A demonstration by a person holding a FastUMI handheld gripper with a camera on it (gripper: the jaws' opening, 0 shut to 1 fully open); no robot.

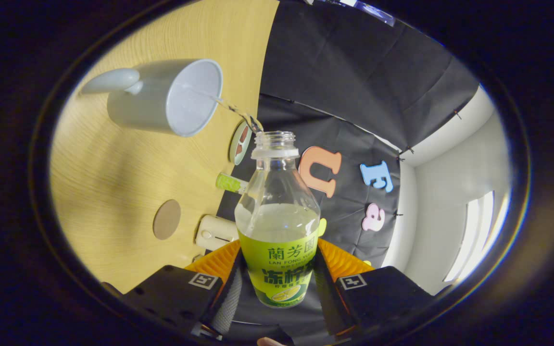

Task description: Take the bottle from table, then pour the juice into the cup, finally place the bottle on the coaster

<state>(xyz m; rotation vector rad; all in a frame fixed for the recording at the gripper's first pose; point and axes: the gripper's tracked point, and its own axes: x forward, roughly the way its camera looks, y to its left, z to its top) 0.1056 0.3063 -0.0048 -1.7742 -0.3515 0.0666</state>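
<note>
Over the wooden table (113,192), the uncapped bottle (278,226) is clamped by its label between the gripper (277,281) fingers and tipped toward the grey cup (166,98), into which a thin, seemingly clear stream (236,111) is poured.

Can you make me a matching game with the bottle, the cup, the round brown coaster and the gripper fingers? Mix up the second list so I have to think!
Things:
1. bottle
2. cup
3. coaster
4. fingers

States:
A. lies bare on the wooden table, nothing on it
B. orange, pressing on the bottle's label from both sides
C. tipped, cap off, a thin stream leaving its mouth
D. grey with a handle, catching the stream

Pairs: 1-C, 2-D, 3-A, 4-B
</note>
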